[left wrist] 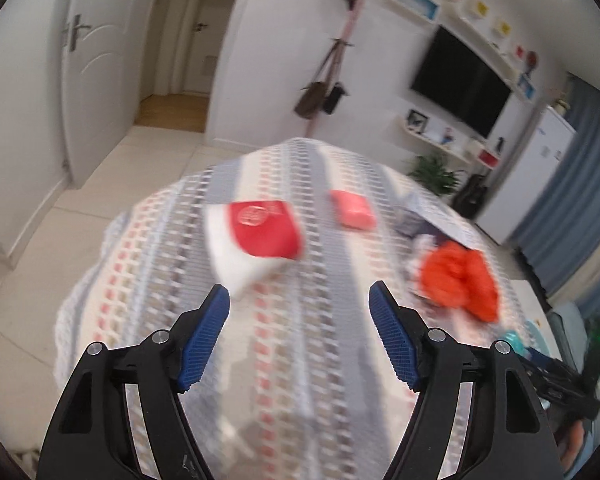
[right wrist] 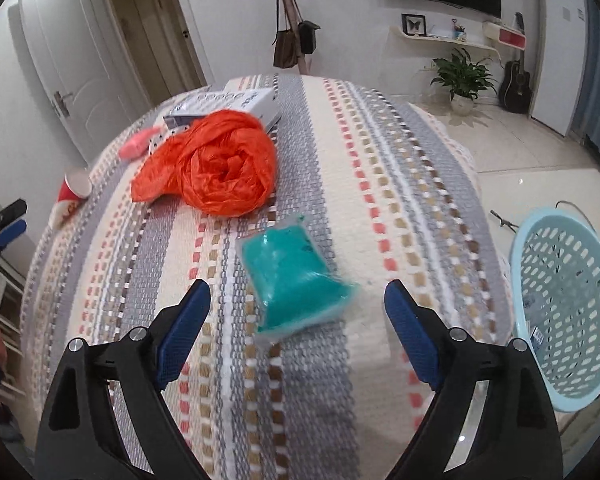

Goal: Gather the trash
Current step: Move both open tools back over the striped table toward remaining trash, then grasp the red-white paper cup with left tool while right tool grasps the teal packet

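My left gripper [left wrist: 299, 296] is open and empty above the striped tablecloth [left wrist: 284, 360]. Just ahead of it lies a red and white paper cup [left wrist: 260, 236] on its side, with a pink packet [left wrist: 354, 210] behind and a crumpled orange plastic bag [left wrist: 458, 278] to the right. My right gripper [right wrist: 297, 292] is open, with a teal packet [right wrist: 296, 284] lying on the cloth between and just ahead of its fingertips. In the right wrist view the orange bag [right wrist: 216, 164], the pink packet [right wrist: 138, 142] and the cup [right wrist: 74, 192] lie further back.
A light blue perforated basket [right wrist: 568, 312] stands on the floor right of the table. A white box [right wrist: 228, 106] lies behind the orange bag. The left gripper's tip [right wrist: 4, 228] shows at the left edge. A plant [right wrist: 462, 76] and a guitar [right wrist: 516, 80] stand by the far wall.
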`<state>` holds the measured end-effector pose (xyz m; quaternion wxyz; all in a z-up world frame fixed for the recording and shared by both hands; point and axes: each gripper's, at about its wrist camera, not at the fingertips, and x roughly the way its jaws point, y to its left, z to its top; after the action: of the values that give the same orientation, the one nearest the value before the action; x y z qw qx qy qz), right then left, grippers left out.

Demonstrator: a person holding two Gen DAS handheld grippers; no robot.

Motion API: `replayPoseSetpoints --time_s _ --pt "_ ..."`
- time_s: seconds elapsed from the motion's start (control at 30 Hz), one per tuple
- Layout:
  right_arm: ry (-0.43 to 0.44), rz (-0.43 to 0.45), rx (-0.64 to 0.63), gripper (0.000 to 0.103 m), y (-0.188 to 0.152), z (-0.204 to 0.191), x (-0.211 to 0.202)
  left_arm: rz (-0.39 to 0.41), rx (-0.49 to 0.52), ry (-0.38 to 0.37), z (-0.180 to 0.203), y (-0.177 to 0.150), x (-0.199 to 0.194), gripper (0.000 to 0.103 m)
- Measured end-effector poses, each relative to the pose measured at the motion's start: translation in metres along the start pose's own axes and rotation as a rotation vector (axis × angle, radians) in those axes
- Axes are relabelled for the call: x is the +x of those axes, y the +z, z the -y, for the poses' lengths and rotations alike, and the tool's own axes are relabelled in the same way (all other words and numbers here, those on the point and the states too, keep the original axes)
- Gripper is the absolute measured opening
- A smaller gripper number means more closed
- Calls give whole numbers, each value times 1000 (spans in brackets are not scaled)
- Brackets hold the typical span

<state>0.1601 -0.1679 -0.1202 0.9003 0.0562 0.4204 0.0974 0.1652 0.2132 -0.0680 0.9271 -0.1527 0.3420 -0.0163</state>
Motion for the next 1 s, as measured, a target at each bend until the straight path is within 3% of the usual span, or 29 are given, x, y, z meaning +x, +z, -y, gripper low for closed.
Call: replayPoseSetpoints --time_s 0.2,0.3,0.43,0.53,0.67,0.8,0.9,1.0 --pt "-63 -21 -80 85 3 -19 14 -42 -51 68 -33 18 28 71" --pt "-78 -26 -97 85 5 -22 16 -71 -72 61 -40 22 44 71" --pt "-86 -25 -101 79 8 -22 18 -94 -80 14 -37 18 52 69" --pt "-85 -22 -98 69 9 -20 17 -101 -43 -81 -26 12 52 59" --pt "-88 -13 -117 52 11 -24 18 -116 8 -174 -6 6 50 58" --pt "-74 -8 -143 49 9 -30 17 -139 52 -302 7 0 42 59" --pt "-55 -10 -132 49 9 -27 17 -166 115 -310 14 -10 37 69" --pt "-42 -9 -122 49 10 -26 17 -141 135 -255 7 -10 28 69"
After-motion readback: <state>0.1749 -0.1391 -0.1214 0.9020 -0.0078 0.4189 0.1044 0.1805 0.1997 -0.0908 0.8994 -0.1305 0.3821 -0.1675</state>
